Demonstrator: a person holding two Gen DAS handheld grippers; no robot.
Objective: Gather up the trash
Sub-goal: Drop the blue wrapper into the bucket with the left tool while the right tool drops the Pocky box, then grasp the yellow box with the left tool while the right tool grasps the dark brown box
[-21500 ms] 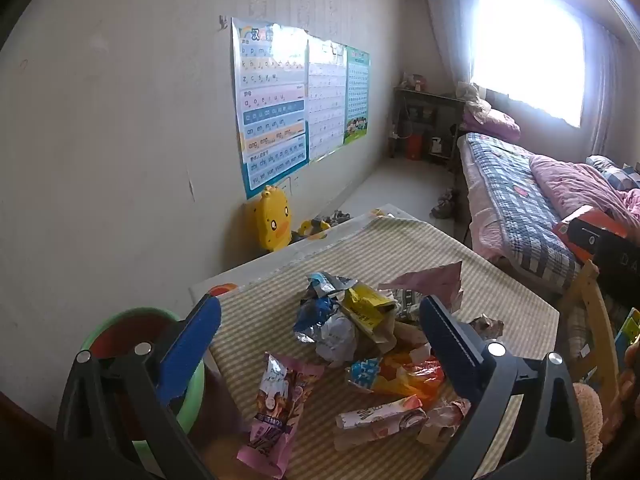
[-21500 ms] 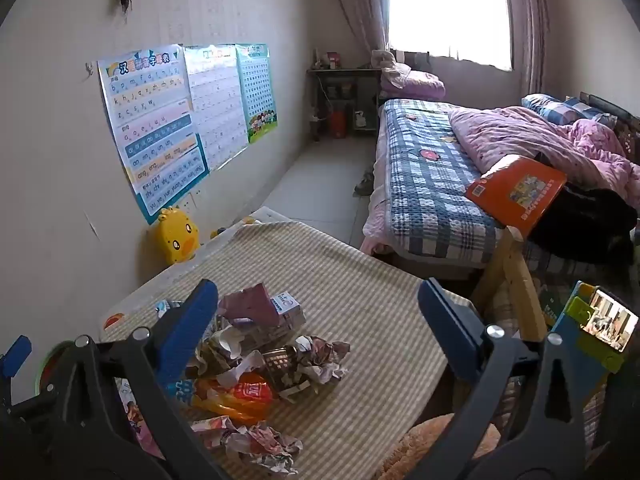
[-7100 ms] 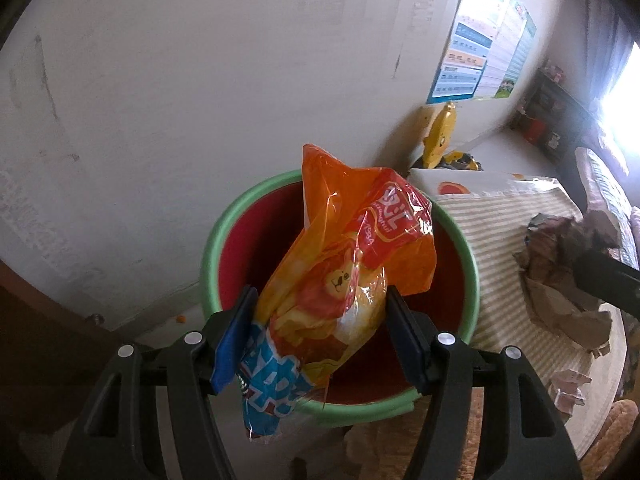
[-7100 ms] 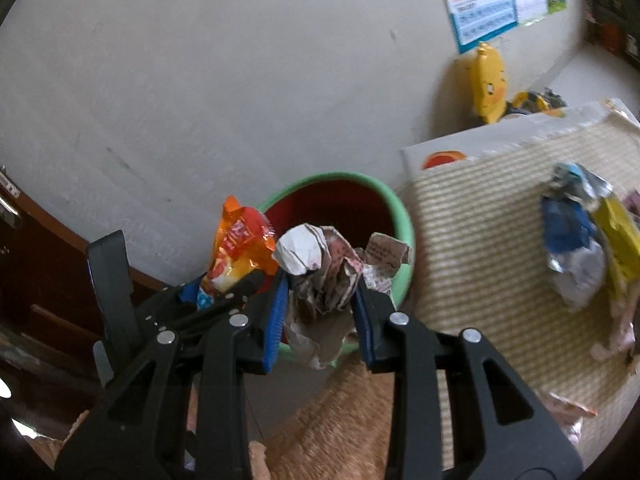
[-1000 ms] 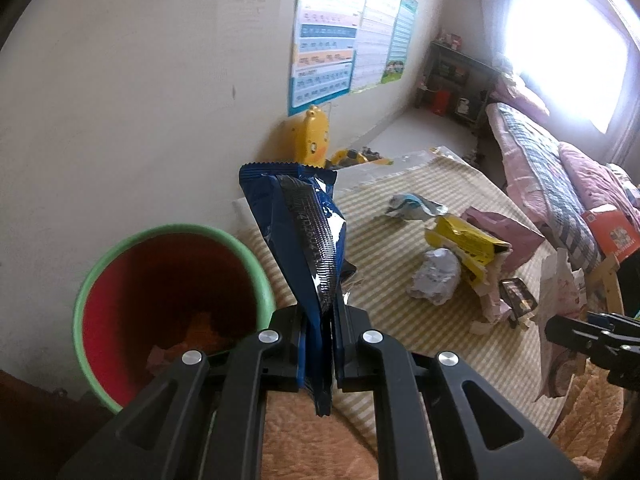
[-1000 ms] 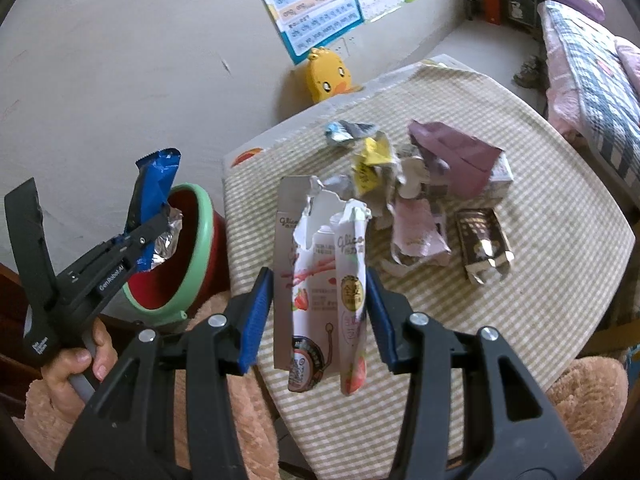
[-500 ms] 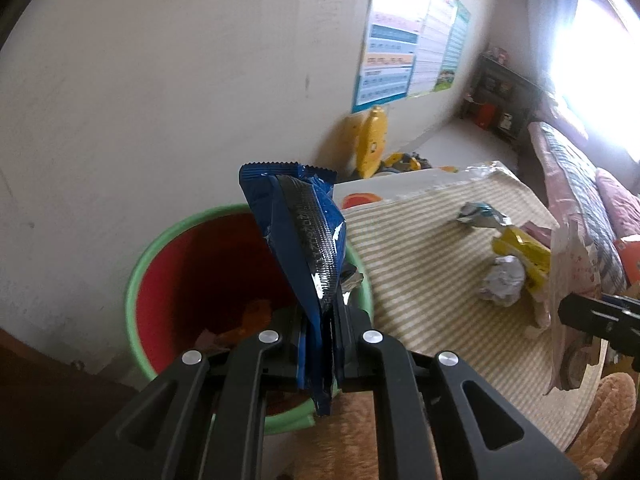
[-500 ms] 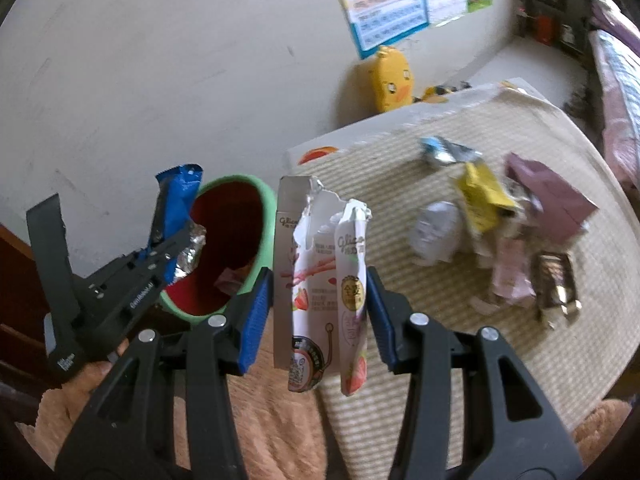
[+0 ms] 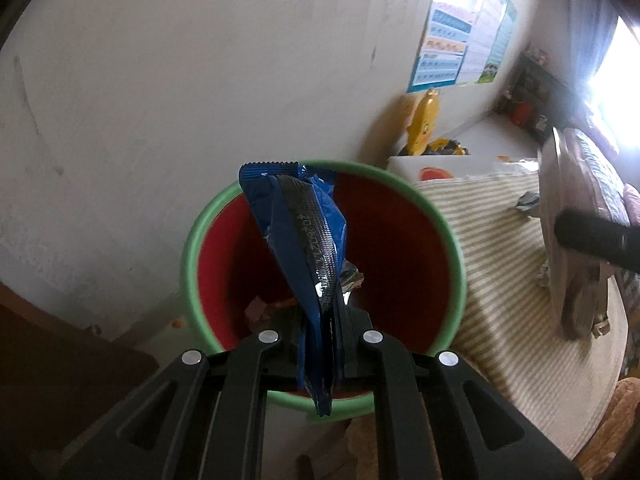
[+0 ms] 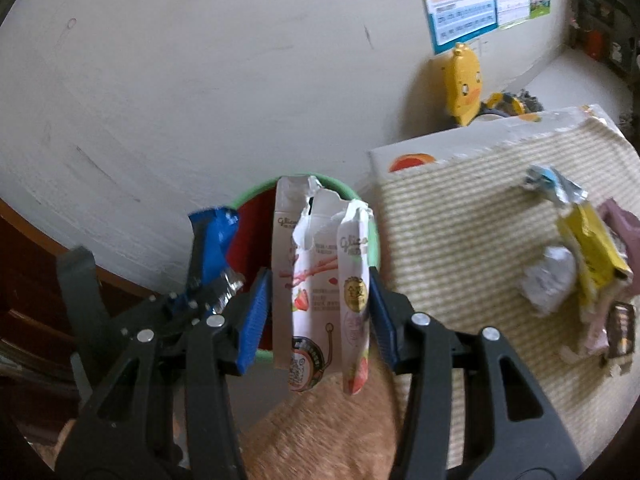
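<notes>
My left gripper (image 9: pixel 320 344) is shut on a blue snack wrapper (image 9: pixel 304 236) and holds it right over the red bin with a green rim (image 9: pixel 400 188). Some trash lies at the bin's bottom (image 9: pixel 260 308). My right gripper (image 10: pixel 318 312) is shut on a torn white and pink snack box (image 10: pixel 316 272), held just in front of the same bin (image 10: pixel 248 240). The left gripper with the blue wrapper (image 10: pixel 214 240) shows to the left in the right wrist view. The right gripper's box (image 9: pixel 568 240) shows blurred at the right in the left wrist view.
The bin stands on the floor between the wall and a table with a striped cloth (image 10: pixel 460 216). Several wrappers lie on it: a yellow one (image 10: pixel 592 256), a crumpled white one (image 10: pixel 550 274), a silver-blue one (image 10: pixel 552 186). A yellow duck toy (image 10: pixel 464 80) stands by the wall.
Both grippers have swung left from the table toward the bin. The blue wrapper now hangs over the bin's opening and the snack box has come up to its rim.
</notes>
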